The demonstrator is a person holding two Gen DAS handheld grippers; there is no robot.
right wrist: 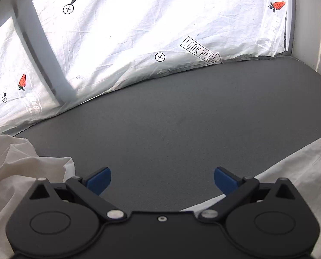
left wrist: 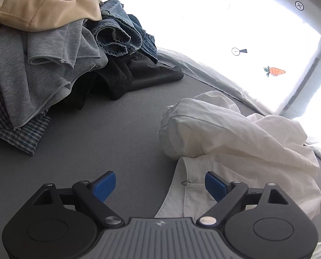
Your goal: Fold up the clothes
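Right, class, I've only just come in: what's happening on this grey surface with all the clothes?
A person is folding laundry with a handheld gripper in each hand. The left gripper hovers with open jaws over the edge of a crumpled white shirt on the grey surface. The right gripper, also open, holds nothing. An unfolded pile of clothes waits at the left.

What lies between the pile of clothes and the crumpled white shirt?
Only bare grey surface: the left wrist view shows nothing on that stretch between the pile of clothes and the white shirt.
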